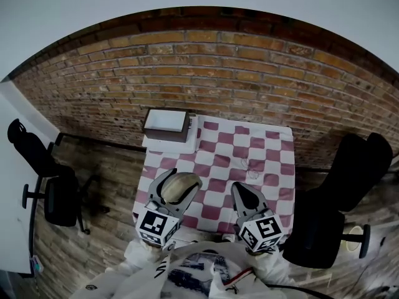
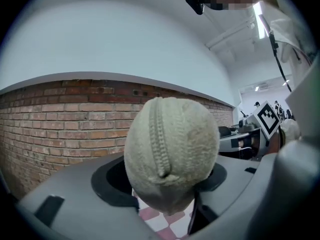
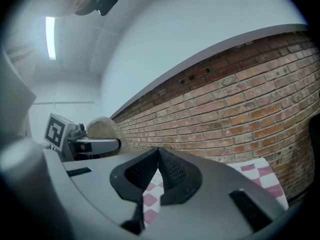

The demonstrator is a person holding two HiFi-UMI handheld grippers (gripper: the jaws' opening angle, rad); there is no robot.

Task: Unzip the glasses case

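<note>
Left gripper point(image 1: 176, 190) clamped on beige fuzzy glasses case point(image 2: 170, 154), zip closed; right gripper point(image 3: 159, 156) jaws together, empty, above checkered cloth point(image 1: 249, 154).

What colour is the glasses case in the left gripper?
Beige, fuzzy glasses case; clearest in the left gripper view.

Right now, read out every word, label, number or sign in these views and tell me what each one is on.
No readable text in any view.
Marker cube on the left gripper, marker cube on the right gripper: black-and-white square patterns, no letters or digits.
Print on the person's shirt: too blurred to read.
Box at the far corner of the table: no label visible.
Glasses case: no print showing.
</note>
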